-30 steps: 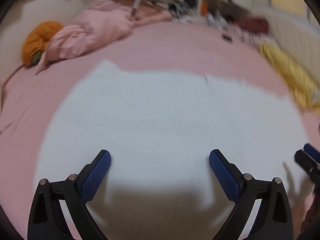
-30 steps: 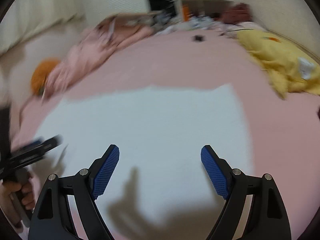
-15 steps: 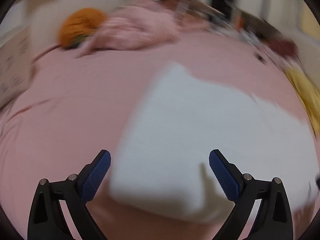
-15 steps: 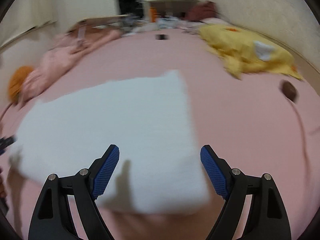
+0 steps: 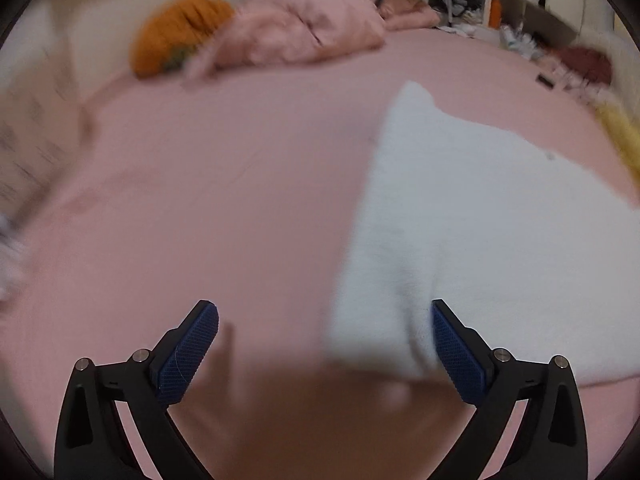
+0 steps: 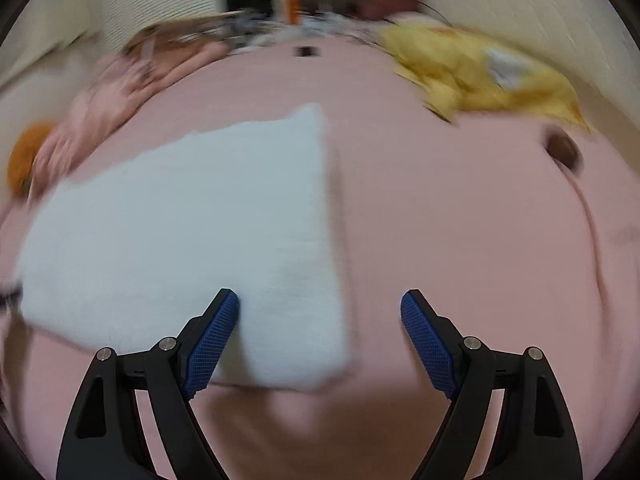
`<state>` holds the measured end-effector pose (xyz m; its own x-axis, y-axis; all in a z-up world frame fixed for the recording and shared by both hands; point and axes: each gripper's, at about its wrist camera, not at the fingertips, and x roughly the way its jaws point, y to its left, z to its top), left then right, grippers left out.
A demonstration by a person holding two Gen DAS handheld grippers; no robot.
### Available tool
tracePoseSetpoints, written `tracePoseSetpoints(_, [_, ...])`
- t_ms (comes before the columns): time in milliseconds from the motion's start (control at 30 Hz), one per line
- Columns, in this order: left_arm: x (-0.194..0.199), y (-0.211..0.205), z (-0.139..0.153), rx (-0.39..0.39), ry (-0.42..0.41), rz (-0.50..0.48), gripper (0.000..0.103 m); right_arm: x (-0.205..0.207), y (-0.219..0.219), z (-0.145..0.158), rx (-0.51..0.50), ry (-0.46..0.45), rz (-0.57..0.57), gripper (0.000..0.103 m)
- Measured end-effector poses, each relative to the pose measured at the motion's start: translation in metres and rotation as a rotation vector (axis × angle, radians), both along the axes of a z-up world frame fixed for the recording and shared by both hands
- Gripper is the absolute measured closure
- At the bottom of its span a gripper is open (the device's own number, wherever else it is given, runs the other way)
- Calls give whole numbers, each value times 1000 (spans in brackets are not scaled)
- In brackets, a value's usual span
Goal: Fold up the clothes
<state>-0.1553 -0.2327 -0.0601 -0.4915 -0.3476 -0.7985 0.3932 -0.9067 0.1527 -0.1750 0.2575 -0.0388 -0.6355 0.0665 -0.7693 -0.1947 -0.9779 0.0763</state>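
A white cloth lies flat on the pink bed sheet. In the left wrist view my left gripper is open and empty, over the cloth's near left corner. In the right wrist view the cloth spreads to the left, and my right gripper is open and empty, over its near right corner. Both views are blurred by motion.
A pink crumpled garment and an orange bundle lie at the far left of the bed. A yellow garment lies at the far right, with a dark round object nearby. Clutter lines the far edge.
Both grippers have swung outward: the left to the cloth's left edge, the right to its right edge. Both stay open. The cloth lies as before.
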Motion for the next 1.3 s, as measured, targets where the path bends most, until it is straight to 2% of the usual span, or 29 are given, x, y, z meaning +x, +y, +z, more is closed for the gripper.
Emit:
tracePoseSetpoints(67, [9, 2, 14, -152, -6, 77, 0, 14, -4, 21, 44, 32, -24, 20])
tracePoseSetpoints(100, [18, 5, 20, -173, -4, 107, 0, 22, -11, 31, 52, 44, -20, 20])
tracePoseSetpoints(133, [26, 7, 26, -138, 8, 110, 0, 32, -21, 42, 58, 55, -11, 20])
tracePoseSetpoints(233, [58, 42, 45, 53, 52, 38, 0, 59, -52, 63, 60, 68, 41, 20])
tracePoseSetpoints(367, [90, 109, 57, 146, 50, -94, 0, 107, -90, 82, 31, 94, 107, 20])
tracePoseSetpoints(500, [129, 167, 43, 251, 5, -186, 0, 150, -108, 82, 59, 97, 132, 19])
tracePoseSetpoints(567, [151, 186, 33, 230, -6, -196, 0, 166, -111, 79, 64, 89, 153, 19])
tracePoseSetpoints(700, [182, 214, 20, 120, -37, -224, 0, 184, -113, 76, 73, 71, 179, 19])
tracePoseSetpoints(1033, [214, 204, 42, 135, 22, -194, 0, 217, -114, 93, 93, 156, 197, 19])
tracePoseSetpoints(1300, [221, 213, 53, 81, 49, -200, 0, 222, -103, 97, 70, 183, 188, 19])
